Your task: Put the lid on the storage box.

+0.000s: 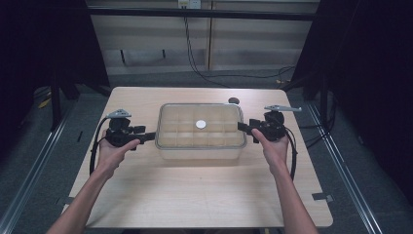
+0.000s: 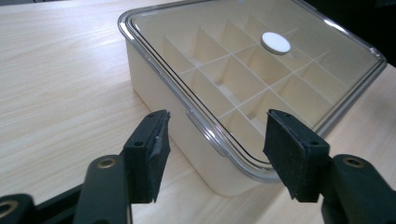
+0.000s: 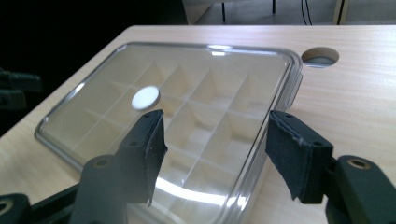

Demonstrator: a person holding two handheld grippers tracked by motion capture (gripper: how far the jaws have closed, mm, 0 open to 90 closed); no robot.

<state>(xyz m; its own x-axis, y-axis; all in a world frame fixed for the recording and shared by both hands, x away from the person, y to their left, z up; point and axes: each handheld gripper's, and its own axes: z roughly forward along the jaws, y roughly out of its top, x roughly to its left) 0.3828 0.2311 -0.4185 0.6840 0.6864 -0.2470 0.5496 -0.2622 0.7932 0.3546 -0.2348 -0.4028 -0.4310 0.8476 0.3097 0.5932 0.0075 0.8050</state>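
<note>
A: How far has the work got?
B: The lidded box [image 1: 200, 130] is set mid-table, lid still on. The left gripper [image 1: 150, 136] and right gripper [image 1: 242, 126] are held apart at its ends; nothing is clamped yet.

In the left gripper view the far corner of the compartment box [image 2: 187, 116] runs off the right edge. Glare on the clear lid [image 3: 187, 196] washes out the nearest cells. From above, whether either tool [image 1: 151, 136] touches the box is too small to tell.
</note>
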